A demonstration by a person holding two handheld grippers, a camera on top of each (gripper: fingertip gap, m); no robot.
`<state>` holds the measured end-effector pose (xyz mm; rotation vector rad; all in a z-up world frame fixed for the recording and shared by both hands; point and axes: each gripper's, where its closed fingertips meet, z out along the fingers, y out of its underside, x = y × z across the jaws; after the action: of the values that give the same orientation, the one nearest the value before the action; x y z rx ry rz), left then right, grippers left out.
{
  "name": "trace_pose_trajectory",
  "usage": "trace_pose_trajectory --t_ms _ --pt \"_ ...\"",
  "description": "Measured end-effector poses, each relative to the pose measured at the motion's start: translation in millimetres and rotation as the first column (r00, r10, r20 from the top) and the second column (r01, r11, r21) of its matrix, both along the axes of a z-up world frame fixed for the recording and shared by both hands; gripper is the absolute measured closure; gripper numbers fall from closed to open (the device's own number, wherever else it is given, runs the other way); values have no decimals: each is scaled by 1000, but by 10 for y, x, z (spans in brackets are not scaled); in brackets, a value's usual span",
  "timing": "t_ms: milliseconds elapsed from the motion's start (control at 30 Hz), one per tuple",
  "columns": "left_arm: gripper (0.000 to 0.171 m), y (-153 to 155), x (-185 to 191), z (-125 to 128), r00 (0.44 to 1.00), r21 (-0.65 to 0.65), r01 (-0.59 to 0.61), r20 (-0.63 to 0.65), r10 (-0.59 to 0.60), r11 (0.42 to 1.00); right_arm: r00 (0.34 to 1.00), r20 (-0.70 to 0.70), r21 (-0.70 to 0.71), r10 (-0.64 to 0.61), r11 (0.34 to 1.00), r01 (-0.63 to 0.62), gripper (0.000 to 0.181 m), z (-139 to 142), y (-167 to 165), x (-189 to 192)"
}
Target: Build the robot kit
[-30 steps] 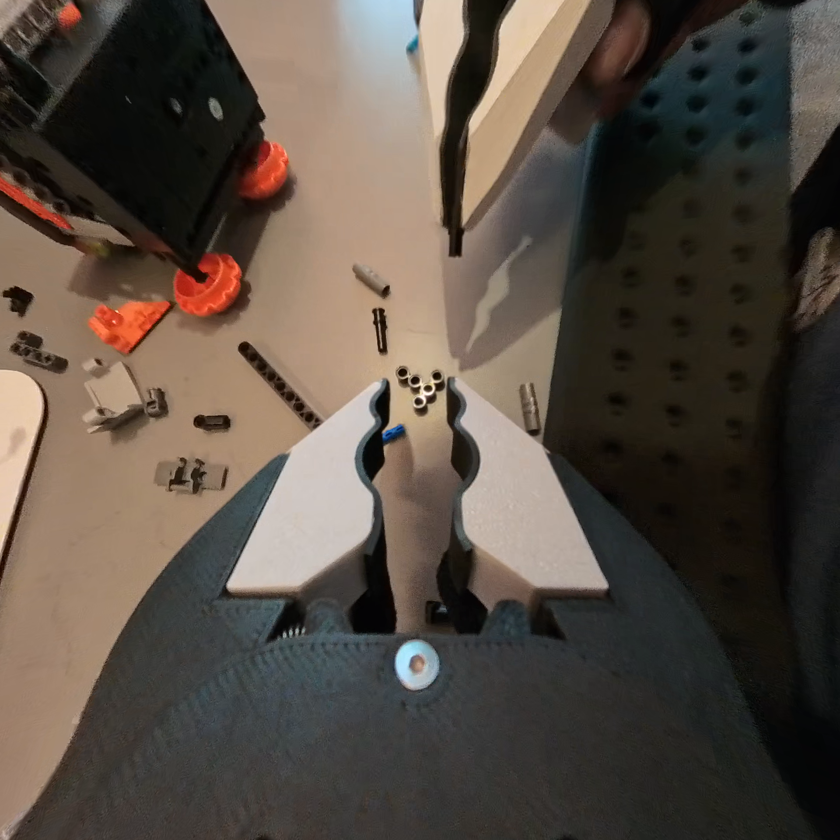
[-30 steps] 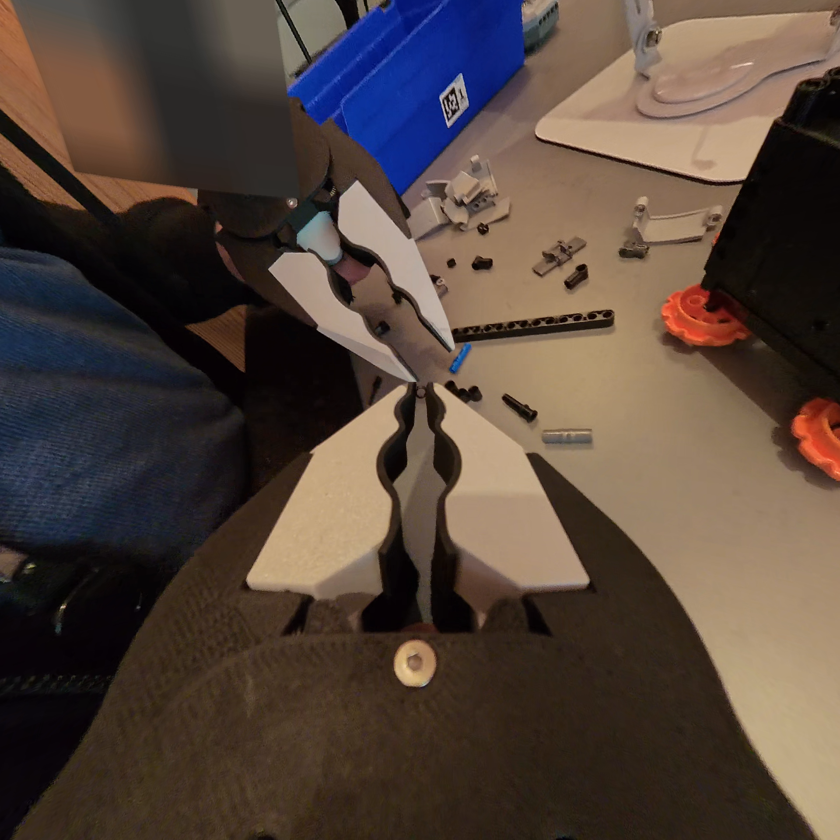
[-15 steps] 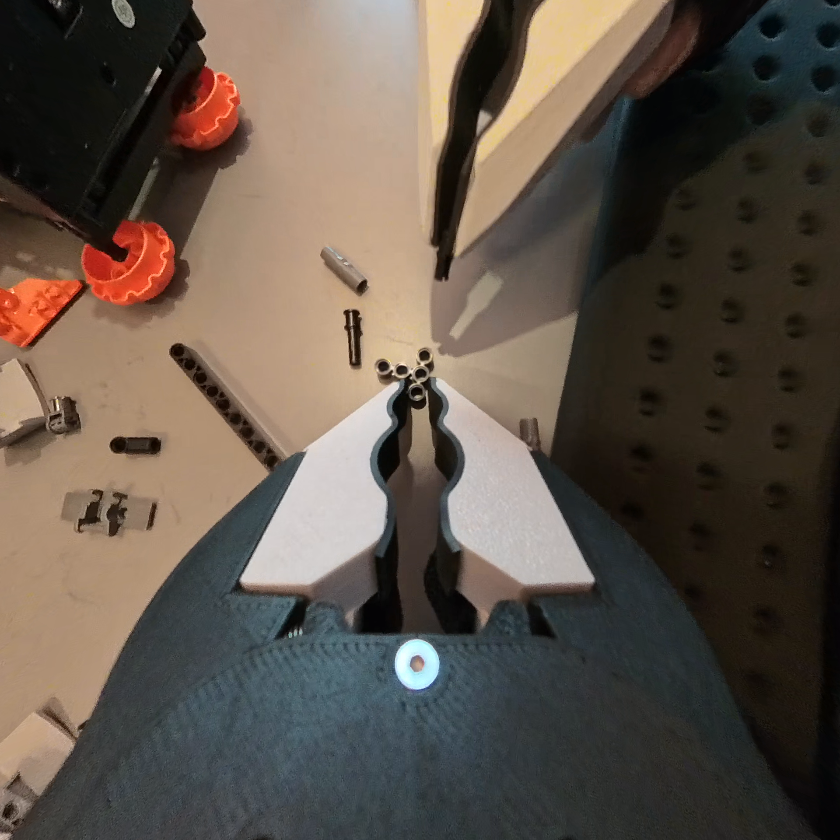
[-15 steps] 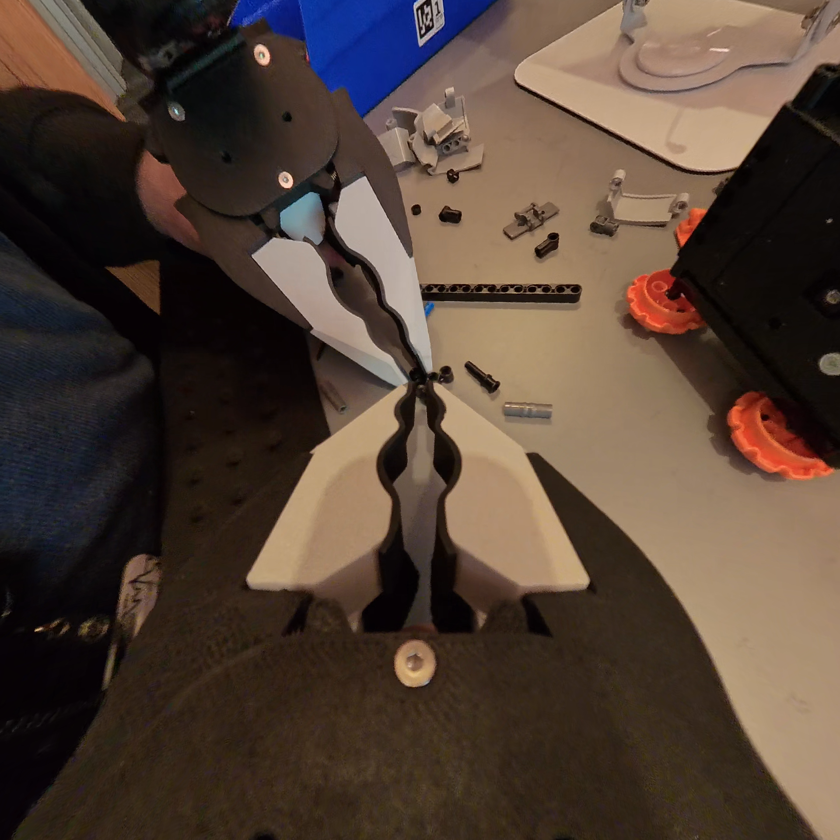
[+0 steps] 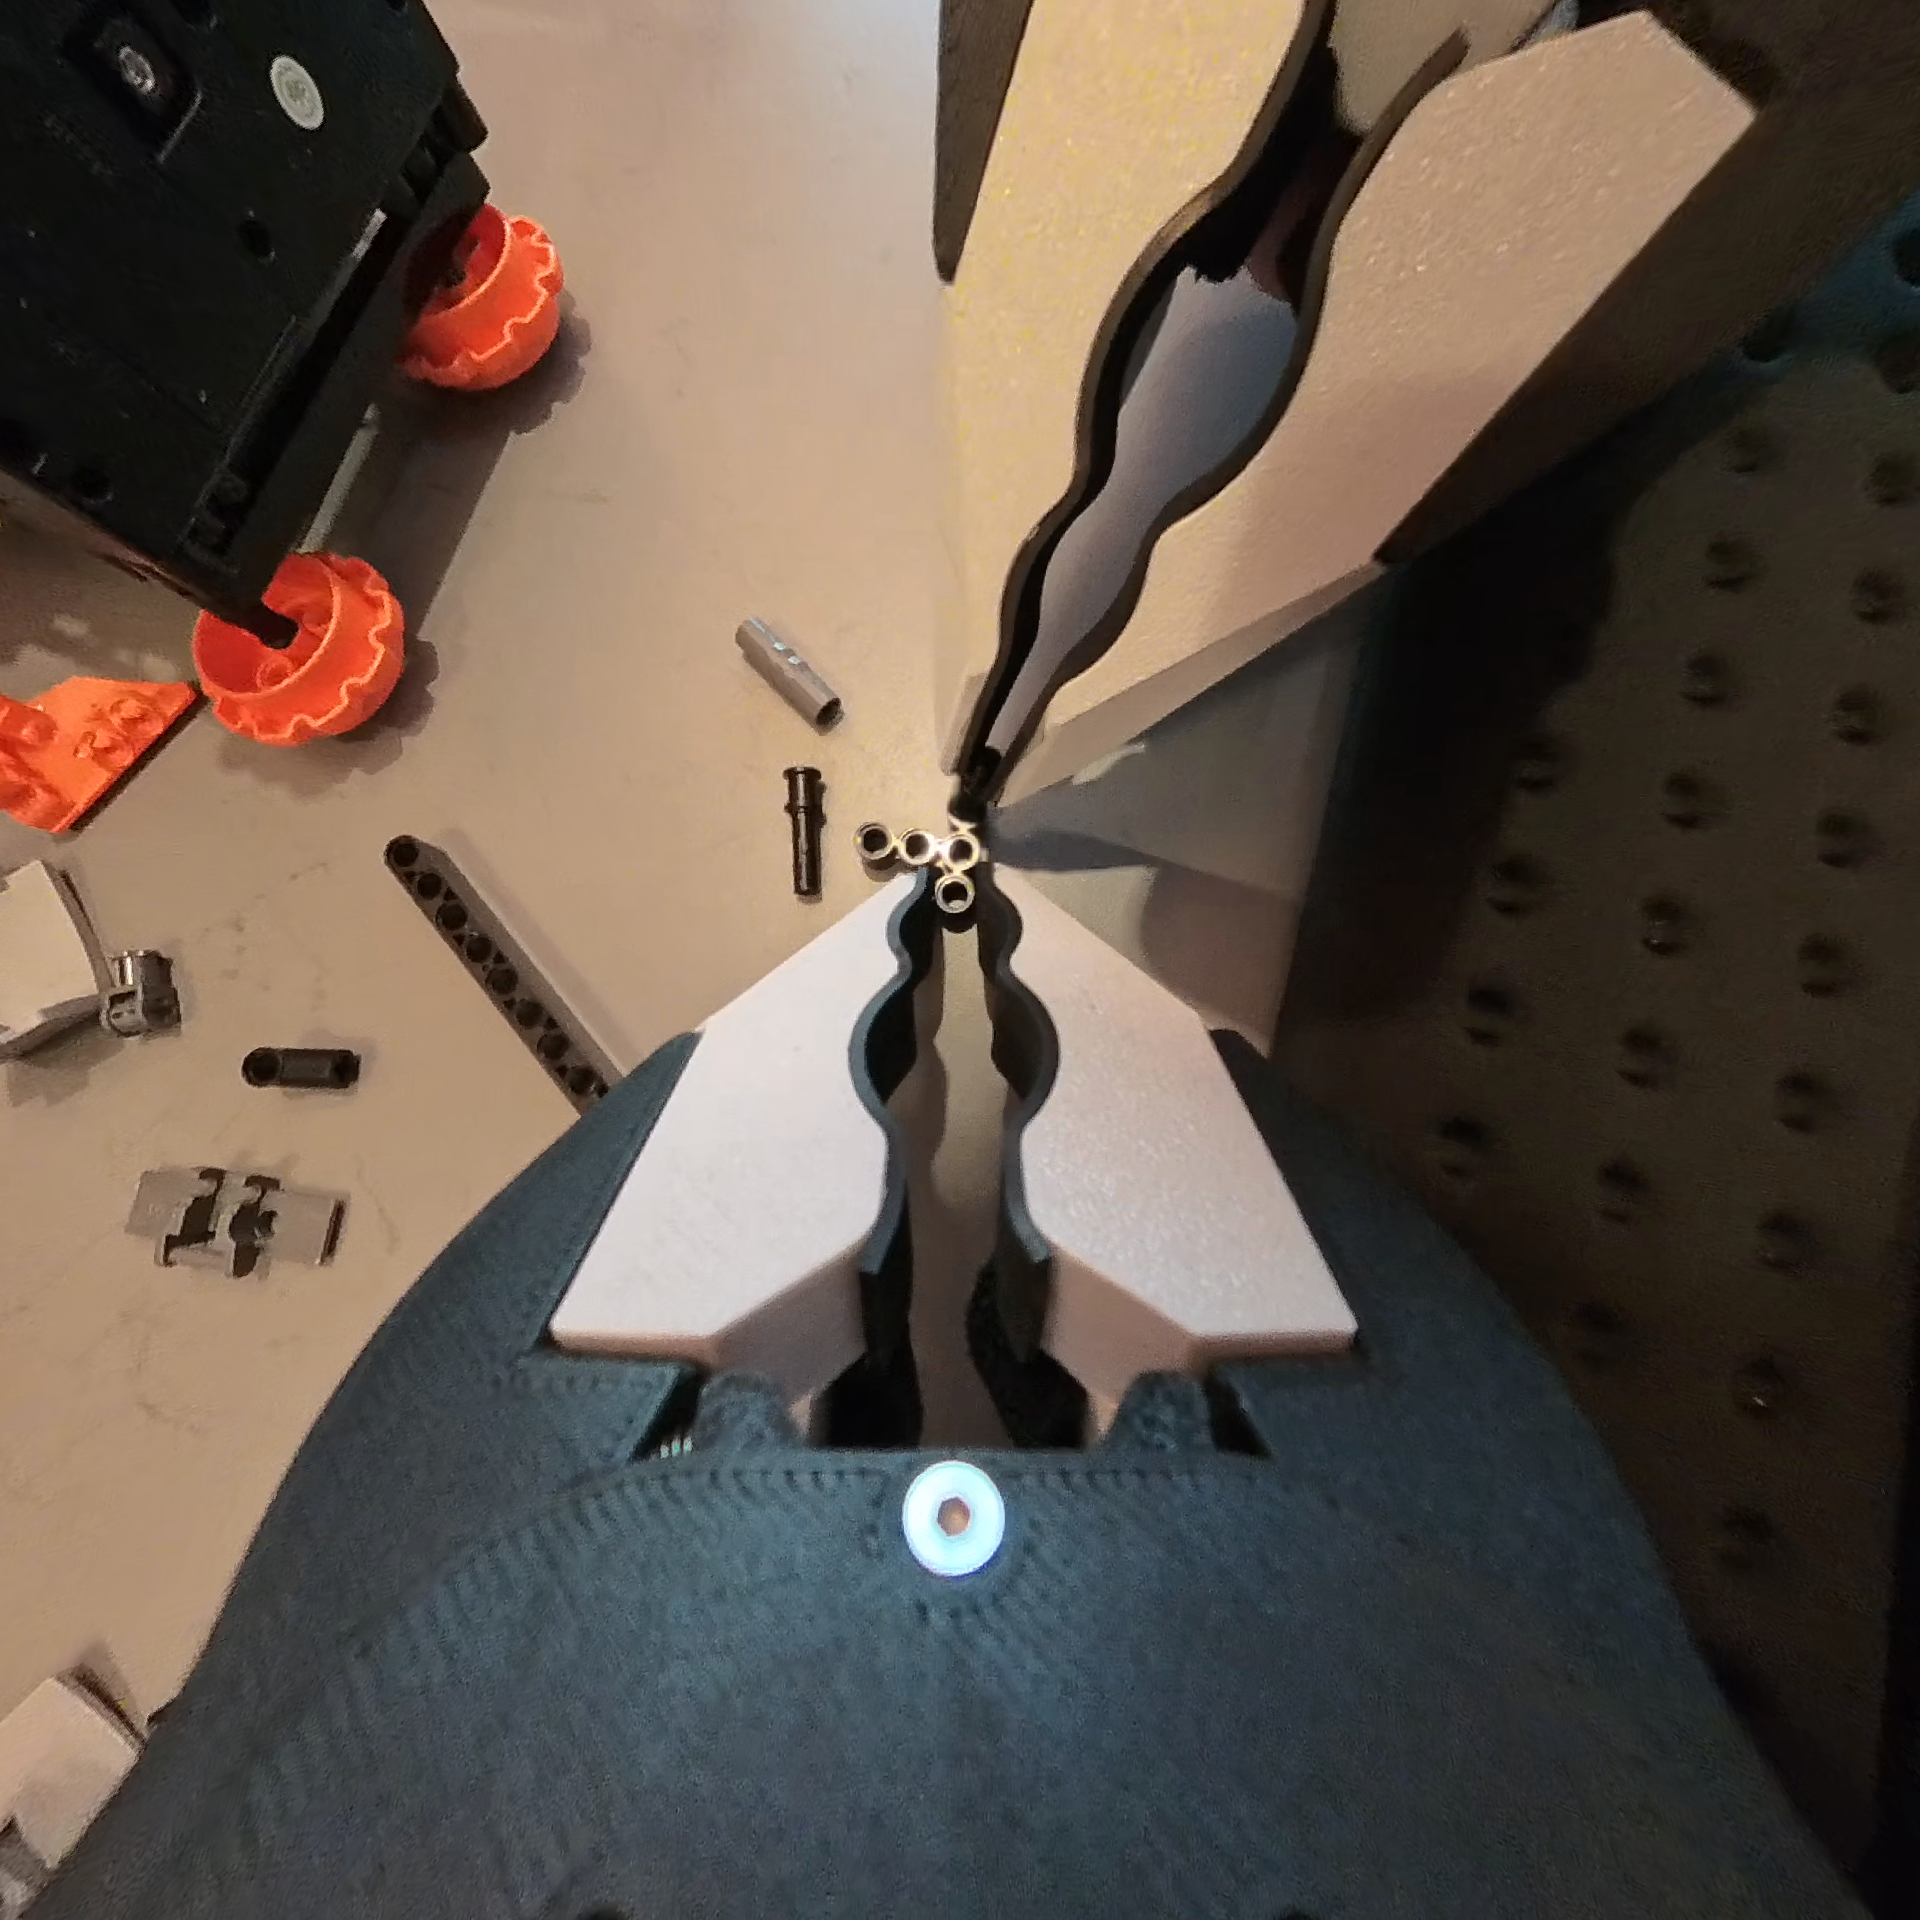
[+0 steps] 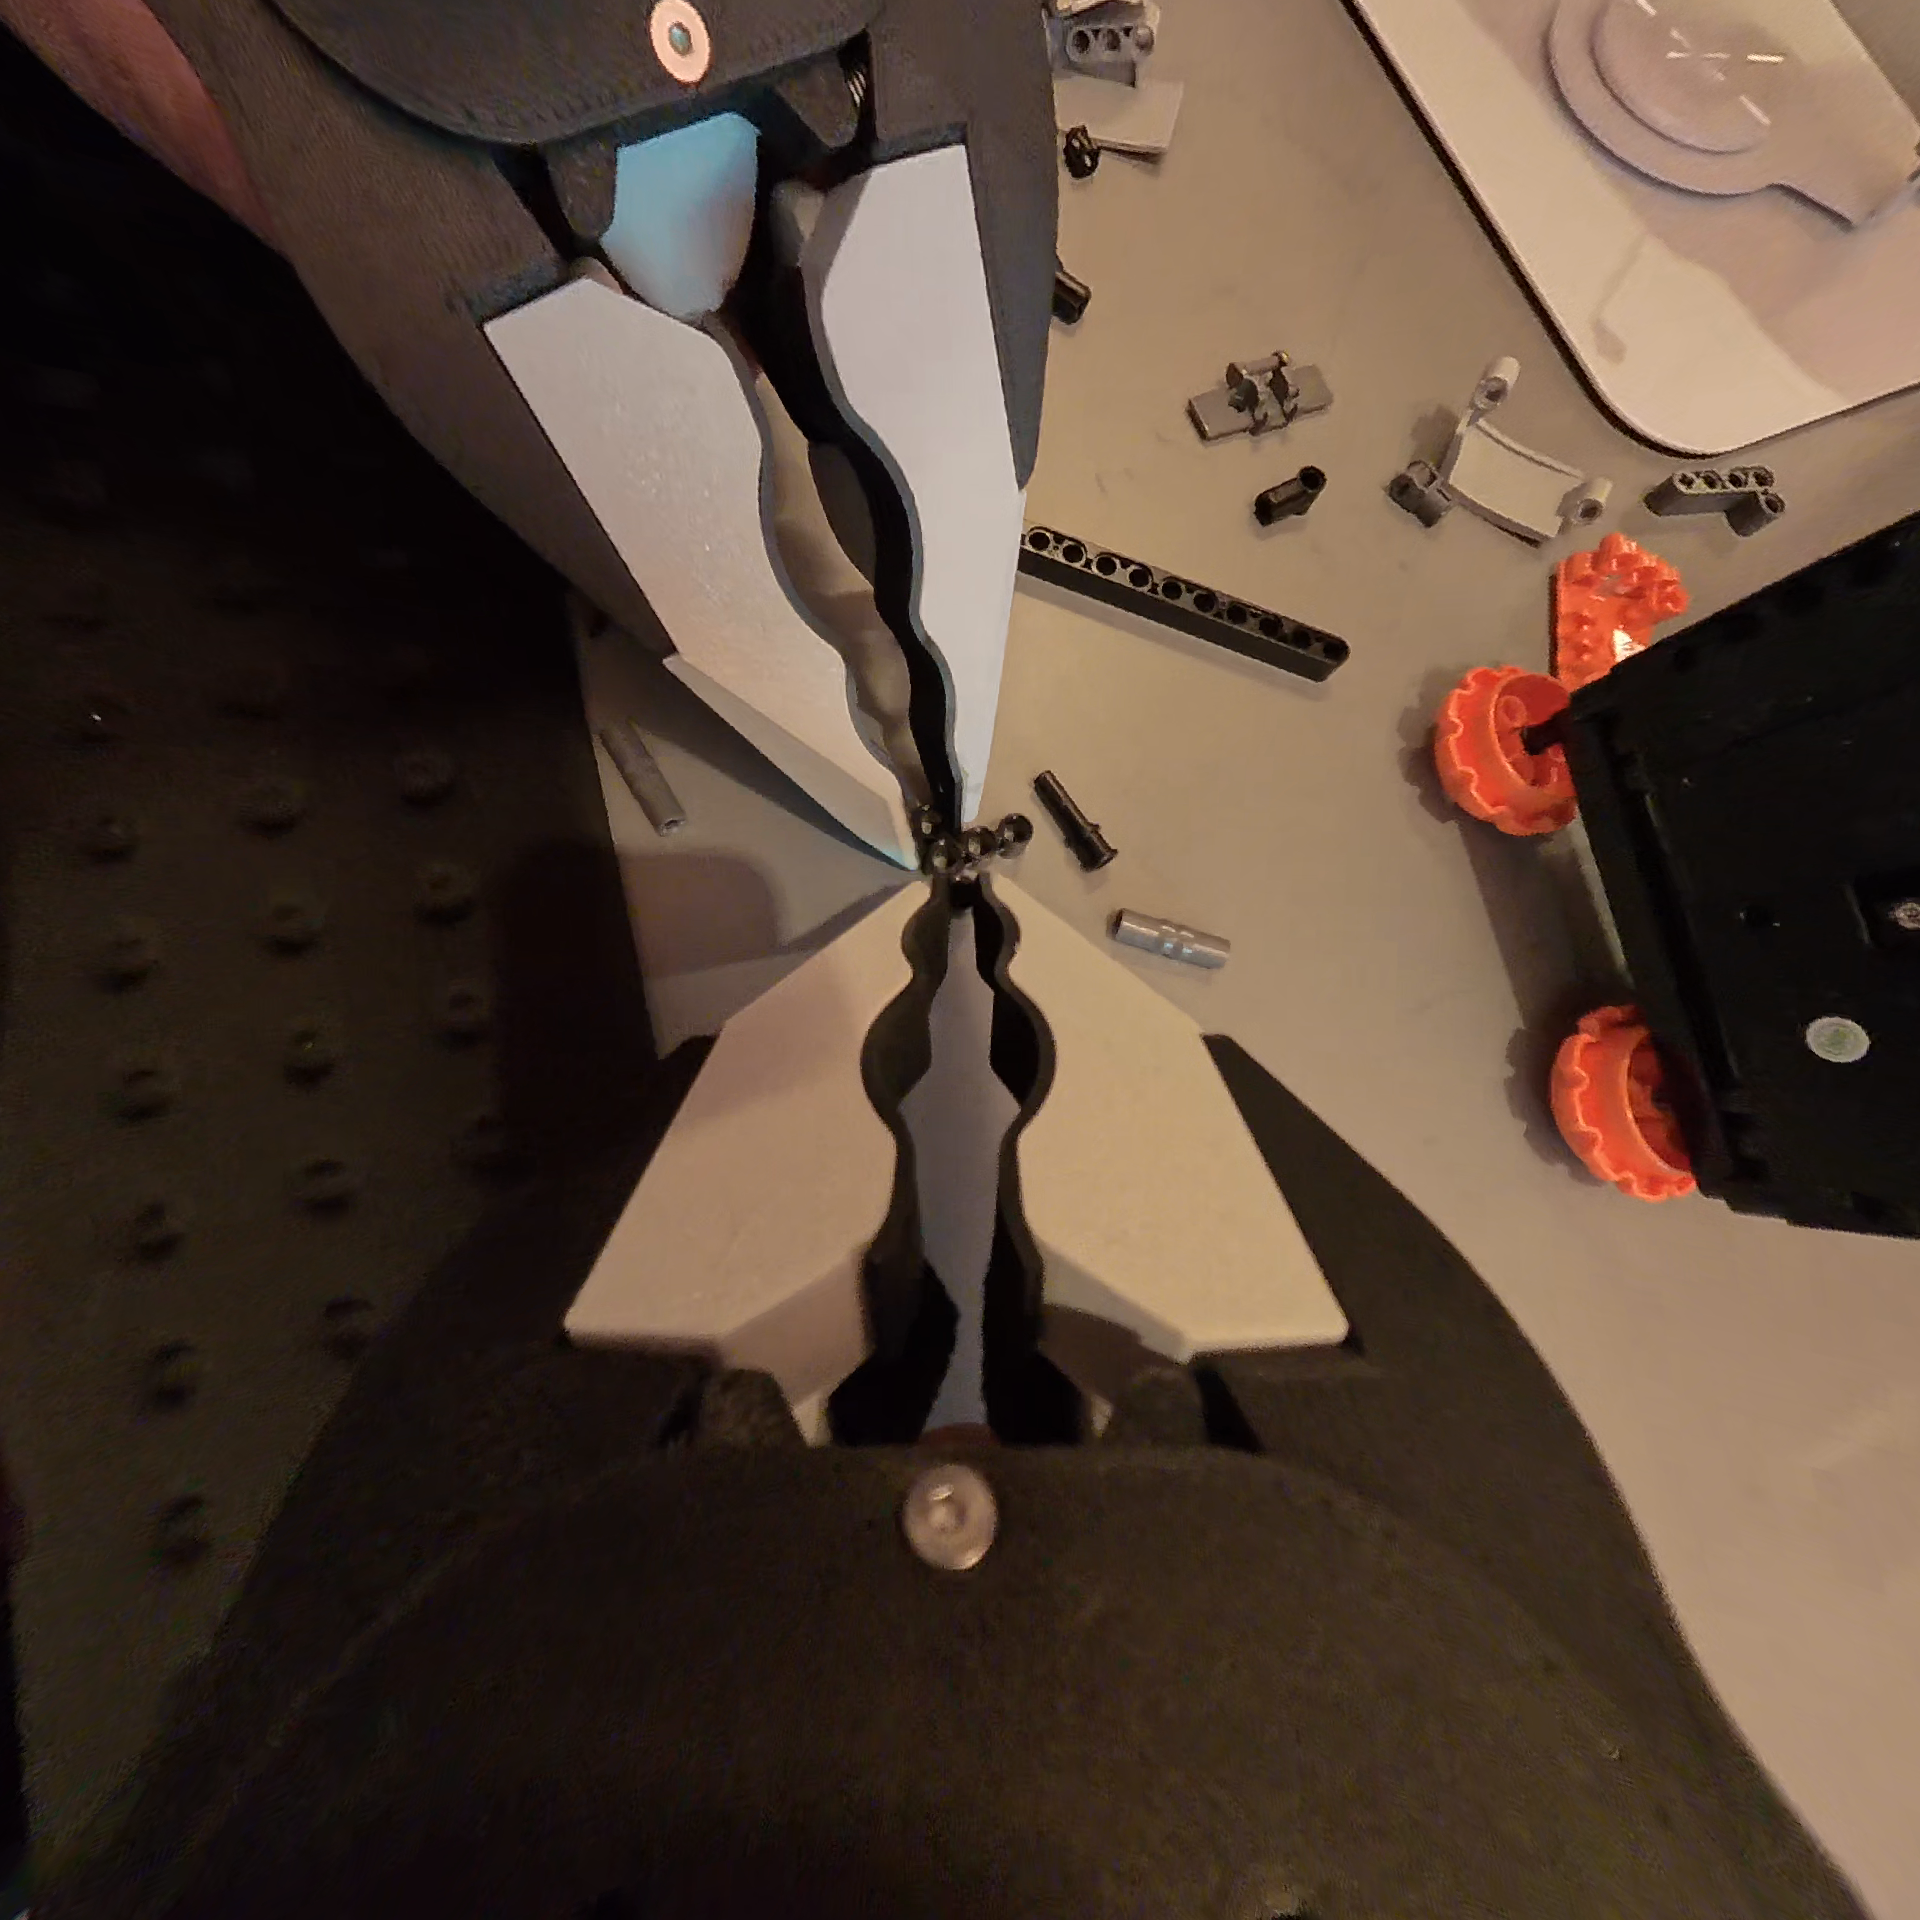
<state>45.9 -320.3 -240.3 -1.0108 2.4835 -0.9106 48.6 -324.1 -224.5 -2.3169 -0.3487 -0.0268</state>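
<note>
A small black connector with several round holes (image 5: pixel 914 847) lies on the grey table (image 5: pixel 675 416). My left gripper (image 5: pixel 954 904) is shut on its near end, with one hole sitting between the tips. My right gripper (image 5: pixel 975 774) comes in from the upper right. It is shut on a small black pin (image 5: pixel 962 805) whose tip touches the connector's far side. In the right wrist view, my right gripper (image 6: pixel 961 902) meets the left gripper (image 6: pixel 940 816) tip to tip over the connector (image 6: pixel 987 836).
A black block on orange wheels (image 5: pixel 296 649) stands at the left. A black pin (image 5: pixel 802 831), a grey tube (image 5: pixel 788 673), a long black beam (image 5: pixel 488 956) and grey parts (image 5: pixel 234 1231) lie around. A dark perforated mat (image 5: pixel 1662 935) borders the right. A white tray (image 6: pixel 1714 260) is farther off. My two grippers' fingertips are within a few centimetres of each other.
My left gripper moved forward to the connector and closed on it. My right gripper came in closer, and its tips now meet the connector from the far side.
</note>
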Motion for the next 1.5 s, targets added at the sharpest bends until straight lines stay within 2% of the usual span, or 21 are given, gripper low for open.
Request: trace_pose_trajectory --t_ms 600,1133,1500 --pt "165 -11 25 4 999 -14 -8 35 9 1000 991 107 -113 77 991 -64 180 -22 0 10" --pt "165 -9 26 3 999 -3 -5 46 6 1000 994 57 -133 89 988 -80 180 -20 4 12" --pt "164 -98 -35 2 1000 -27 -6 1 6 1000 998 15 -111 63 992 -61 179 -16 -19 58"
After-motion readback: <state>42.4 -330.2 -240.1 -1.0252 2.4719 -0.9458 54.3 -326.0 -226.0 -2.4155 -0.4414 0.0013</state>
